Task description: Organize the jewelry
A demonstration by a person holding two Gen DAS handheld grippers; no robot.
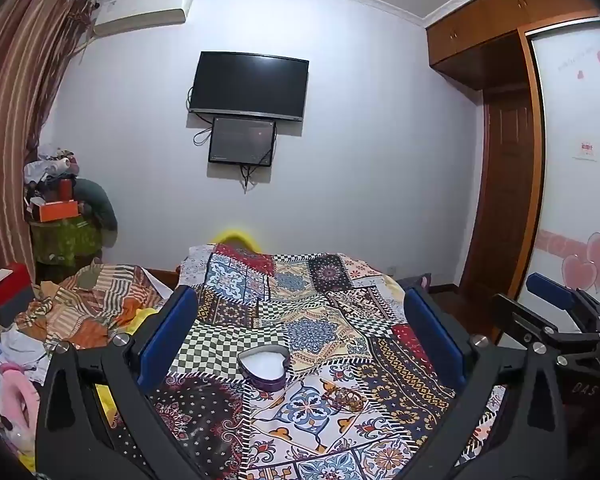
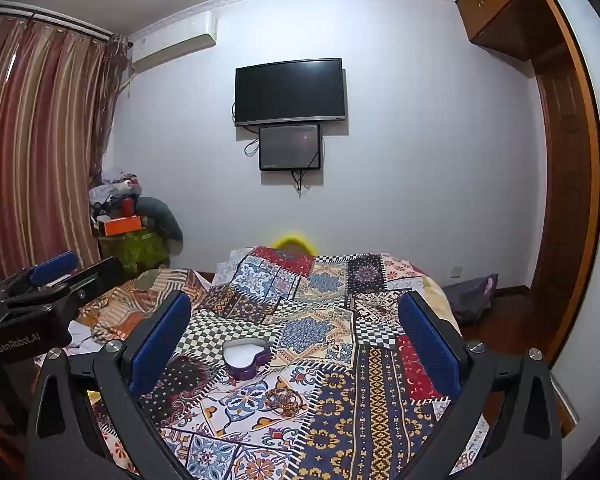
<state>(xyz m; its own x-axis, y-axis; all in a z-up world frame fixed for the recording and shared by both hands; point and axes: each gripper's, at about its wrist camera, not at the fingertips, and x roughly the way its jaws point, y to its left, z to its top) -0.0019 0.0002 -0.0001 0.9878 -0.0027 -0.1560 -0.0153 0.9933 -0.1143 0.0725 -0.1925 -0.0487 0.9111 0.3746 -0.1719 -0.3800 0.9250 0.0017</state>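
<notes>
A purple heart-shaped box (image 1: pixel 265 367) with a white lining stands open on the patterned bedspread (image 1: pixel 400 372); it also shows in the right wrist view (image 2: pixel 246 358). A small heap of brownish jewelry (image 1: pixel 345 397) lies just in front of the box, to its right, also in the right wrist view (image 2: pixel 286 398). My left gripper (image 1: pixel 300 328) is open and empty, held above the bed behind these things. My right gripper (image 2: pixel 296 328) is open and empty too, level with the left one. Each gripper shows at the edge of the other's view.
A crumpled striped blanket (image 1: pixel 96 304) and clutter lie left of the bedspread. A television (image 1: pixel 249 85) hangs on the far wall. A wooden wardrobe (image 1: pixel 508 168) stands at the right. A pile of boxes and clothes (image 1: pixel 64 208) fills the far left corner by the curtain.
</notes>
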